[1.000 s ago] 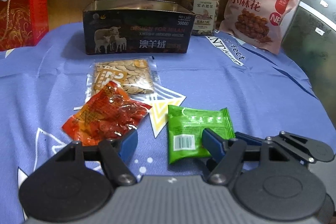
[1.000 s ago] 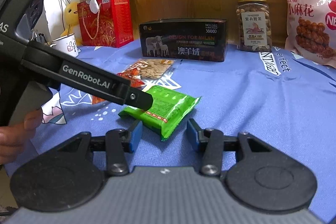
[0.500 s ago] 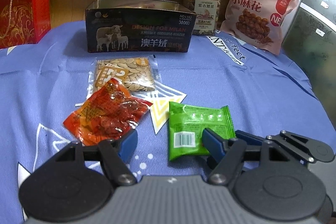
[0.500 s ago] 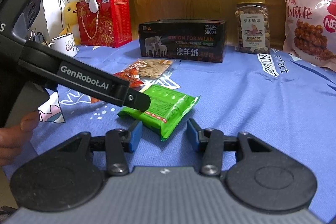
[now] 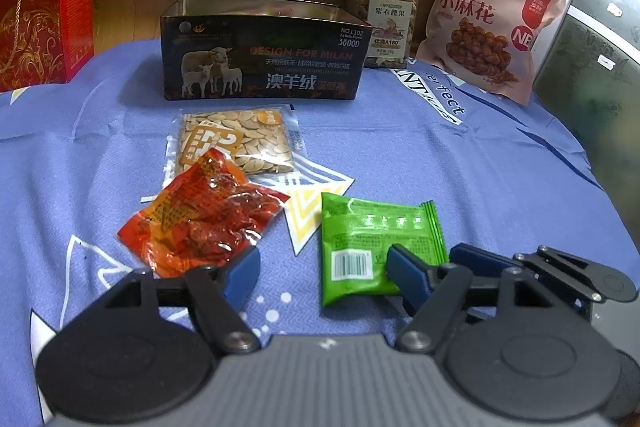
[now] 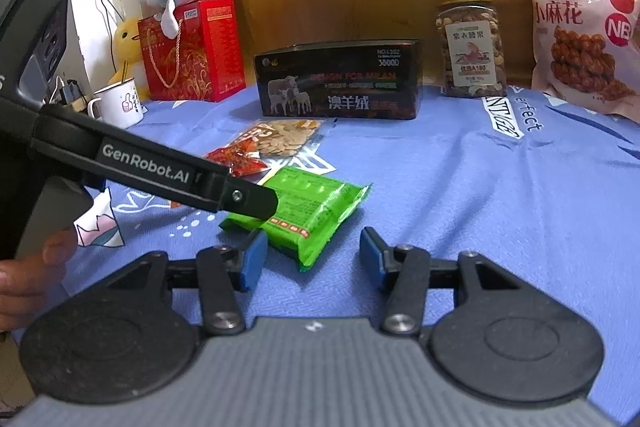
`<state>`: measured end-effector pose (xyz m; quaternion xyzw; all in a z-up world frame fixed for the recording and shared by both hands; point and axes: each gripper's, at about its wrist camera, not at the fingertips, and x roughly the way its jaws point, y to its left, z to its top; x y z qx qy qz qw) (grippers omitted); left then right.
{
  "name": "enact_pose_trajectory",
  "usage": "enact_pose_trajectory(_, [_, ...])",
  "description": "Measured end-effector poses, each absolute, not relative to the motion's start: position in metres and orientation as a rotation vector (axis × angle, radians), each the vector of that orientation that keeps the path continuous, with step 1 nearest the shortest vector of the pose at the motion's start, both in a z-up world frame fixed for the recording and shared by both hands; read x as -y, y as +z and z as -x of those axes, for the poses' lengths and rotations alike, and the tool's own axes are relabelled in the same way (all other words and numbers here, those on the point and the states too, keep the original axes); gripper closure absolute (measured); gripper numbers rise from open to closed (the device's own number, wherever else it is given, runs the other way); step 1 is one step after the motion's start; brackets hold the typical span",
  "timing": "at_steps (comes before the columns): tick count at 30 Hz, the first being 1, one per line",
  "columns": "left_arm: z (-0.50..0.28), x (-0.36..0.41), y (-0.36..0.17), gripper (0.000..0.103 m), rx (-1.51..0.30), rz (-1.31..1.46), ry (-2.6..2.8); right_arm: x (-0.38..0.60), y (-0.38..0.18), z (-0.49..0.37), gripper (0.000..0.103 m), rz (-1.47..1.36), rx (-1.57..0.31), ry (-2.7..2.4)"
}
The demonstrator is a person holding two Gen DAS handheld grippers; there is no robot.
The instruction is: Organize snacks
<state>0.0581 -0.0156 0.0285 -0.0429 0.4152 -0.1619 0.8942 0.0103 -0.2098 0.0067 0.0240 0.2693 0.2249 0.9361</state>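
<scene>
Both the left gripper (image 5: 322, 273) and right gripper (image 6: 310, 257) are opening, empty, so that slick green packet (image 5: 374, 249) probably slips away.

Your widest free room is the bare blue cloth (image 6: 500, 207) on the right half of the bench, open back to the nut jar (image 6: 470, 43) and pink snack bag (image 6: 584, 43). Ahead, the open tin box (image 5: 260, 67) blocks the middle, fronted by the seed packet (image 5: 236, 143), red packet (image 5: 200, 223) and green packet (image 5: 368, 247). From the right wrist view, the left gripper (image 5: 324, 273) bars the left side.
</scene>
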Motion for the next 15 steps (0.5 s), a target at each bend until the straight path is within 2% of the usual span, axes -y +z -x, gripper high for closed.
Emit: enact_pose_trajectory(15, [-0.0573,0.0177,0.0266,0.025,-0.851,0.082,-0.350,0.2107,0.0070,-0.0095,0.048,-0.050,-0.547,0.464])
